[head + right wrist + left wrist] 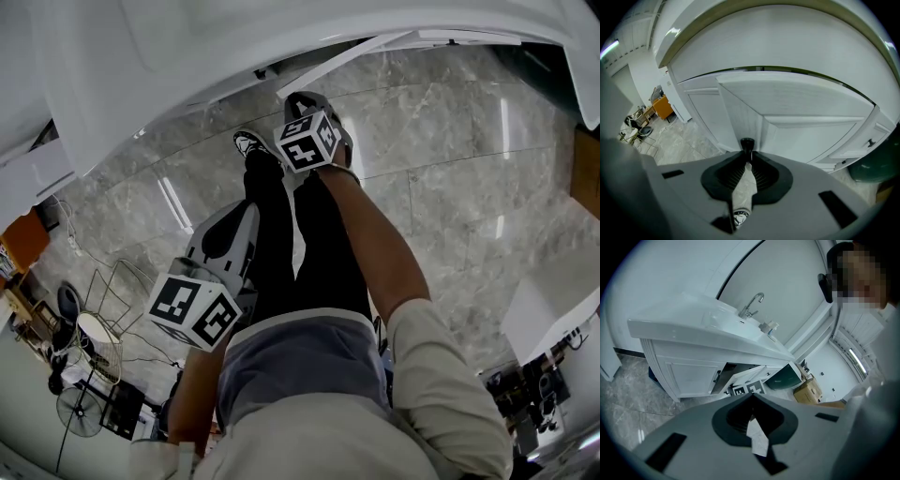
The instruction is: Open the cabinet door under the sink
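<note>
Firmly, the right gripper (pixel 747 154) clenches the knob (pixel 747 142) on the cabinet door (pixel 811 105) (left gripper (pixel 753 398) jaws together, empty).

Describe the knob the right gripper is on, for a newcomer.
Find the white sink vanity; one cabinet door under it stands ajar. The knob is the small dark round one at that door's edge, the only one pinched by the right gripper.
</note>
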### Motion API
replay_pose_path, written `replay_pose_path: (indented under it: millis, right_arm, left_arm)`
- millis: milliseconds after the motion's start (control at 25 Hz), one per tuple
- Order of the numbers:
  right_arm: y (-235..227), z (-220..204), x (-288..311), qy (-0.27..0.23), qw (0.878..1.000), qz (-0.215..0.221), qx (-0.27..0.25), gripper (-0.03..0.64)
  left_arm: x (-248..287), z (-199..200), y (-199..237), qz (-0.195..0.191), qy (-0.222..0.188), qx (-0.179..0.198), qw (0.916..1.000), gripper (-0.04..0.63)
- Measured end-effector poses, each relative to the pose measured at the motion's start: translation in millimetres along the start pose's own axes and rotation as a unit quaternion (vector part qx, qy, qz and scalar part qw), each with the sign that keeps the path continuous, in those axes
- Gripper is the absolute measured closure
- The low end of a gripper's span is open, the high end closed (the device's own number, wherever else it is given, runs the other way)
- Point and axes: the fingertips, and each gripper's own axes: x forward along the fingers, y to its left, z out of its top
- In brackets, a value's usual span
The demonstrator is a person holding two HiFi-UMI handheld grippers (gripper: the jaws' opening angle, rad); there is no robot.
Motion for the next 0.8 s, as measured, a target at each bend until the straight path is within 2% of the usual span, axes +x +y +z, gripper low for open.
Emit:
replay_pose_path:
  millis: [800]
  right_arm:
    - [-1, -19, -15, -0.003, 1.0, 0.003, -0.028, 0.566]
  left_arm:
    - [8, -7, -7, 0.005, 0.013, 0.006, 0.9999, 0.595]
